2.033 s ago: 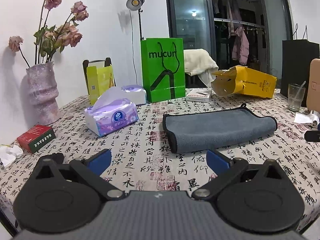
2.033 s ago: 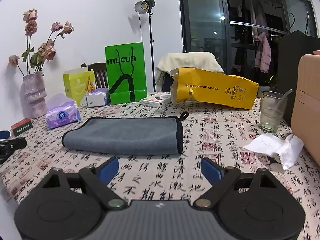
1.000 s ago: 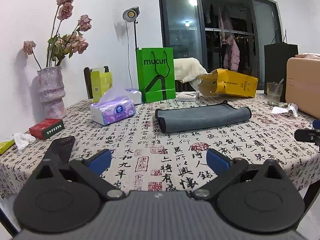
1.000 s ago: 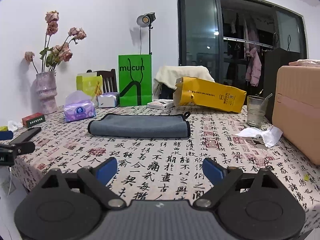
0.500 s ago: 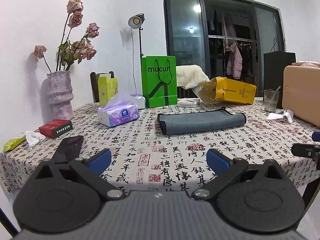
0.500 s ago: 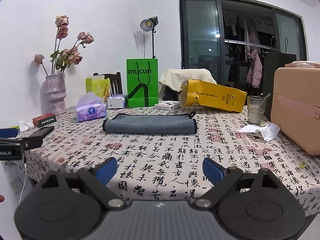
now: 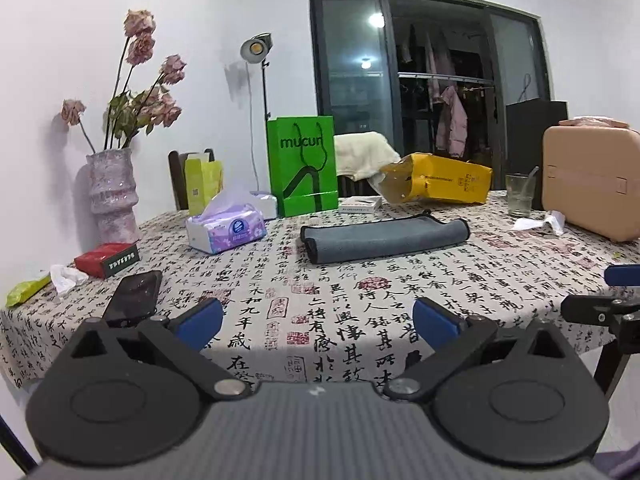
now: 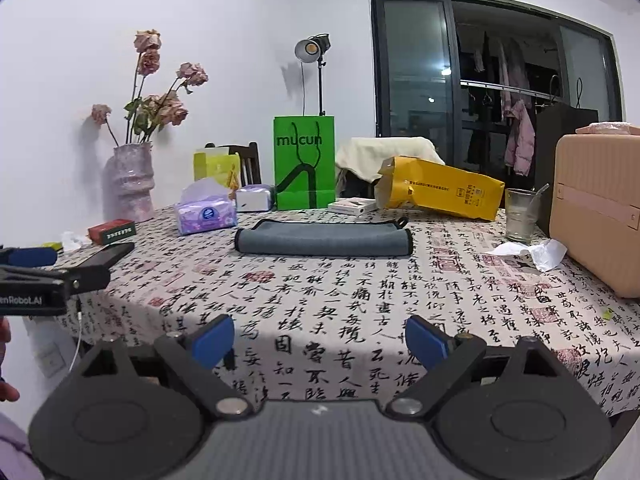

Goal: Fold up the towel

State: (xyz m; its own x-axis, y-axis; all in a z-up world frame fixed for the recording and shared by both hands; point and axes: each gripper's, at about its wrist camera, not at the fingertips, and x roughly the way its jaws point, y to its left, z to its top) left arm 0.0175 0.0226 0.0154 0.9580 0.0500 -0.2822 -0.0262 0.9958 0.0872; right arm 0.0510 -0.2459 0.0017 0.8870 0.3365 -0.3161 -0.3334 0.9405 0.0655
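A grey towel (image 7: pixel 384 237) with black trim lies folded into a long flat strip in the middle of the table; it also shows in the right wrist view (image 8: pixel 324 242). My left gripper (image 7: pixel 318 324) is open and empty, held off the table's front edge, well short of the towel. My right gripper (image 8: pixel 320 340) is open and empty, also off the front edge. The right gripper shows at the right edge of the left wrist view (image 7: pixel 608 304), and the left gripper at the left edge of the right wrist view (image 8: pixel 48 276).
On the patterned tablecloth (image 7: pixel 360 280) stand a purple tissue pack (image 7: pixel 226 232), a green bag (image 7: pixel 302 164), a yellow bag (image 7: pixel 440 178), a glass (image 7: pixel 519 196), a tan case (image 7: pixel 592 176), a vase (image 7: pixel 112 196), a red box (image 7: pixel 107 259) and a phone (image 7: pixel 134 295).
Both grippers have pulled back from the table and away from the towel, which now looks smaller and farther. The towel itself has not moved.
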